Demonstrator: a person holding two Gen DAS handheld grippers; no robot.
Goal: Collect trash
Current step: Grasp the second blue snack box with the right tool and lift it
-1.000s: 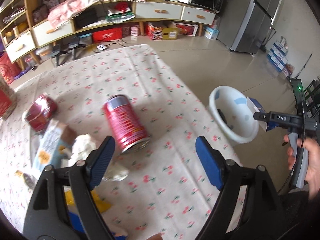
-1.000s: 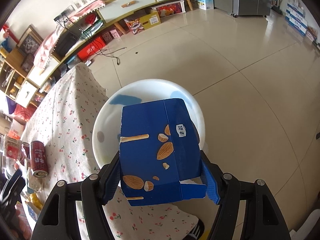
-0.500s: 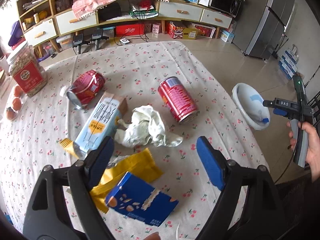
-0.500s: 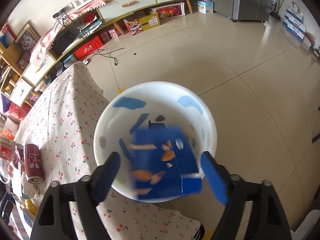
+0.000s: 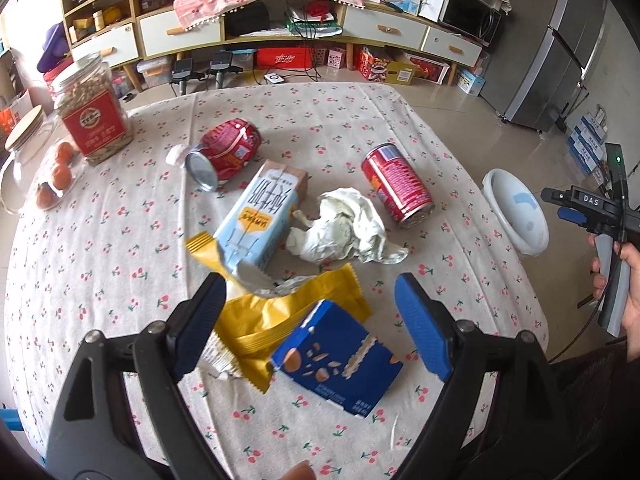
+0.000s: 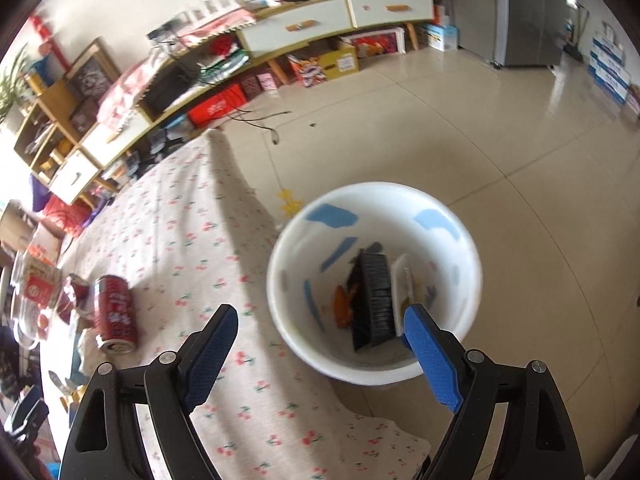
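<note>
Both tongs are spread wide, nothing gripped: left gripper (image 5: 308, 320) over the blue snack box (image 5: 338, 358) at lower centre, right gripper (image 6: 320, 344) above the white bin (image 6: 374, 280). The yellow wrapper (image 5: 280, 320) overlaps the box, so both could get pinched together and something dropped short of the bin.

Cherry-print table (image 5: 120, 248) holds two cans (image 5: 396, 186), cartons (image 5: 260, 216), wrappers (image 5: 280, 316), crumpled paper (image 5: 340, 228), jar (image 5: 94, 120).

Both views are bright, lit by soft daylight. In the left wrist view the light enters from the upper left, washing out the area beyond the glass jar (image 5: 94, 110). Shadows beside the red can (image 5: 396, 184) are faint. The right wrist view is softened by motion blur, most visible on the white bin (image 6: 374, 300). Beyond it, the floor tiles (image 6: 460, 120) carry pale glare. Fisheye distortion bends the edges, and the corners are black.
</note>
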